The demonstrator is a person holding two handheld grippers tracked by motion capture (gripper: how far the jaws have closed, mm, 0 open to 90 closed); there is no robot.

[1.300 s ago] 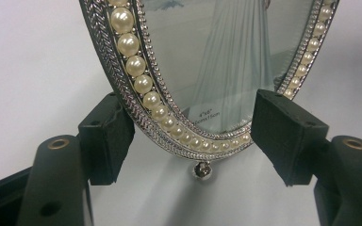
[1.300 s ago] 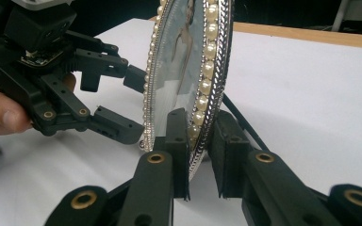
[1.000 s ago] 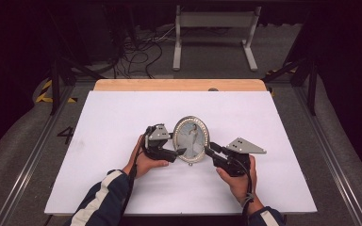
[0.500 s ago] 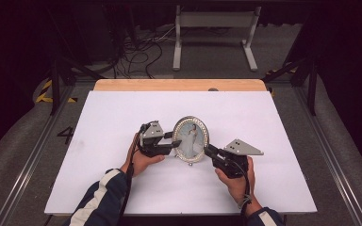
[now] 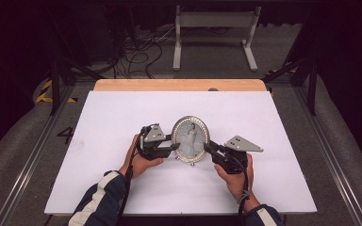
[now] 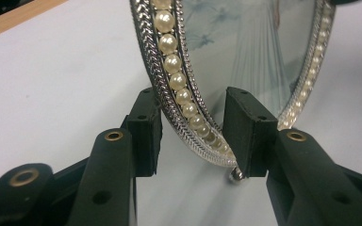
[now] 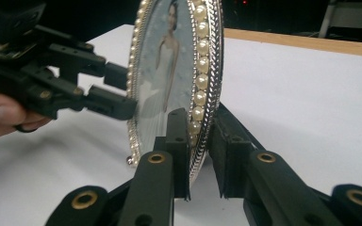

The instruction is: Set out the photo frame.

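Oval picture frame (image 5: 190, 139) stands upright near the middle of the white table (image 5: 103, 117), pearl trim round the rim, photo of a figure in a white dress behind the glass.

Left gripper (image 5: 173, 147) comes in at the frame's 9 o'clock edge. In the left gripper view the frame rim (image 6: 188, 99) sits between the jaws; the jaws have just closed in from wide. One finger (image 6: 250, 129) lies against the glass face, the other (image 6: 143, 129) is right at the back edge. Contact on that back side: cannot tell for sure.

Right gripper (image 5: 209, 149) takes the frame at roughly 4 o'clock. Right gripper view: jaws narrow, rim (image 7: 202, 94) clamped between them, front finger (image 7: 176, 141) on the pearl side, rear finger behind.

Both hands low at 6 o'clock of the table, left hand (image 5: 139, 162) and right hand (image 5: 235, 176) resting on the surface. Wooden strip (image 5: 179, 84) along the table's 12 o'clock edge.
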